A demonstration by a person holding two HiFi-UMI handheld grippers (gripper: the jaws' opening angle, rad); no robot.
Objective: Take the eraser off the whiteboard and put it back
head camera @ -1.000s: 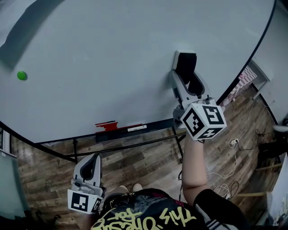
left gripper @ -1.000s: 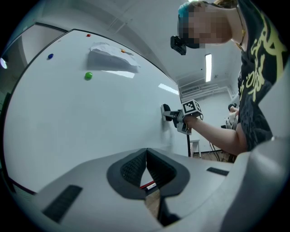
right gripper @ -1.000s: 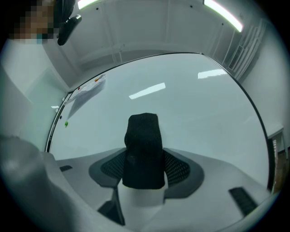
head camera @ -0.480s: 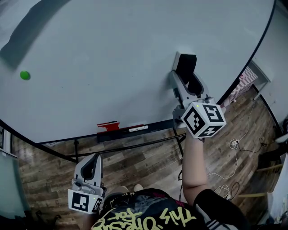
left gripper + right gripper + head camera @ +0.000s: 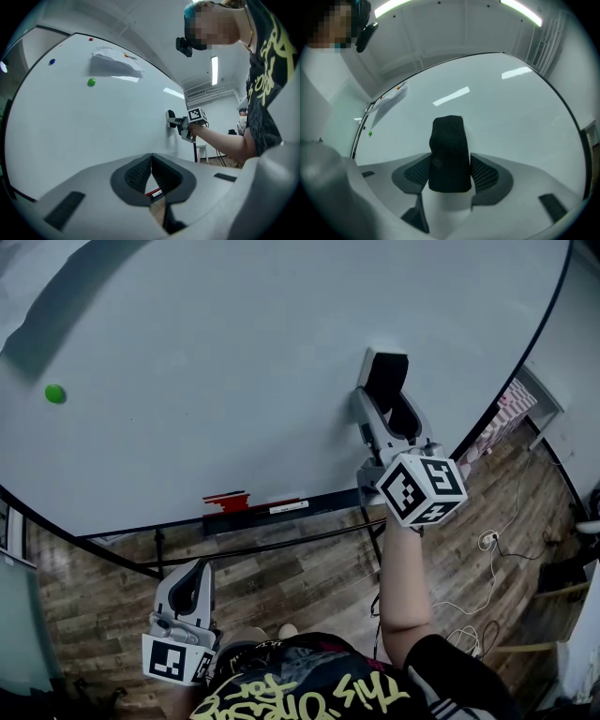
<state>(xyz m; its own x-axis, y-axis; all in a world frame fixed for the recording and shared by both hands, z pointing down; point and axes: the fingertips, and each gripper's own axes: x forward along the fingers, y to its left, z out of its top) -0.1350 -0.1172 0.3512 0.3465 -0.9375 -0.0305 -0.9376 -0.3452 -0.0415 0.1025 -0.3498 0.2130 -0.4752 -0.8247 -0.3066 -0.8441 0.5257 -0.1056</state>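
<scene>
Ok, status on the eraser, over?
Right tongs shut on eraser, eraser against whiteboard. Left tongs shut, empty, low. Nothing in the way.

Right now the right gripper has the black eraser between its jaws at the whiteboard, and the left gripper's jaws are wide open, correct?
No: the jaws of the left gripper are together, not wide open, as the left gripper view shows. The right gripper does have the black eraser between its jaws at the whiteboard.
</scene>
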